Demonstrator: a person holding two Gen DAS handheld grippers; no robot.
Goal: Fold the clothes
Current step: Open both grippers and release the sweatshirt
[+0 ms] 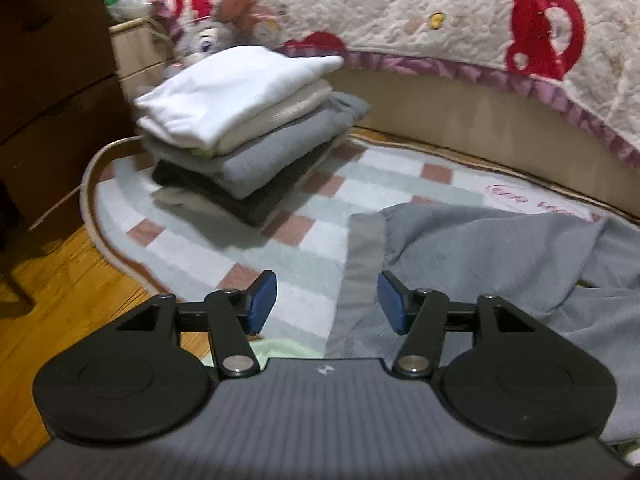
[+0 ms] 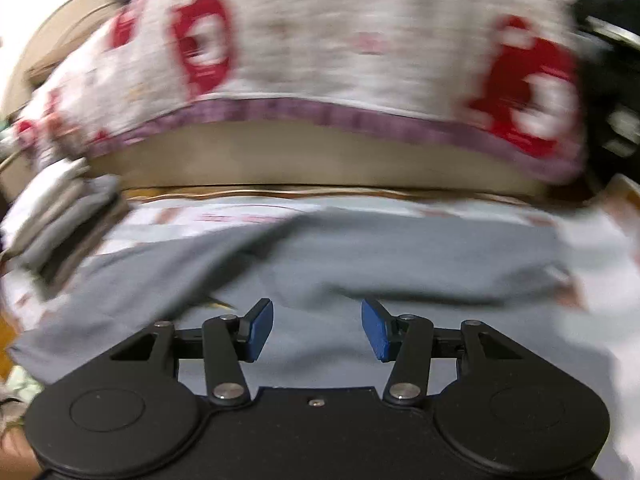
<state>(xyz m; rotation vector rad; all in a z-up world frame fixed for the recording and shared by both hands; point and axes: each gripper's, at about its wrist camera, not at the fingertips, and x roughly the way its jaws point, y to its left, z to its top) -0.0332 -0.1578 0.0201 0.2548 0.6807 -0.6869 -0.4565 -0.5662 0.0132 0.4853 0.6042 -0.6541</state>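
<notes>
A grey garment [image 1: 480, 264] lies rumpled on the checked rug [image 1: 288, 200]; its darker ribbed hem band [image 1: 360, 248] runs toward me. My left gripper [image 1: 326, 302] is open and empty, hovering over the hem's left edge. In the blurred right wrist view the same grey garment [image 2: 320, 264] spreads across the rug, and my right gripper [image 2: 317, 330] is open and empty just above its near part. A stack of folded clothes [image 1: 240, 120], white on top with grey and dark ones below, sits at the rug's far left and also shows in the right wrist view [image 2: 60, 220].
A bed with a red-and-cream quilt [image 1: 440, 12] borders the rug at the back. A dark wooden dresser [image 1: 52, 80] stands at left on wood floor [image 1: 60, 312]. Stuffed toys [image 1: 224, 16] sit behind the stack. A white cable [image 1: 88, 176] runs along the rug's edge.
</notes>
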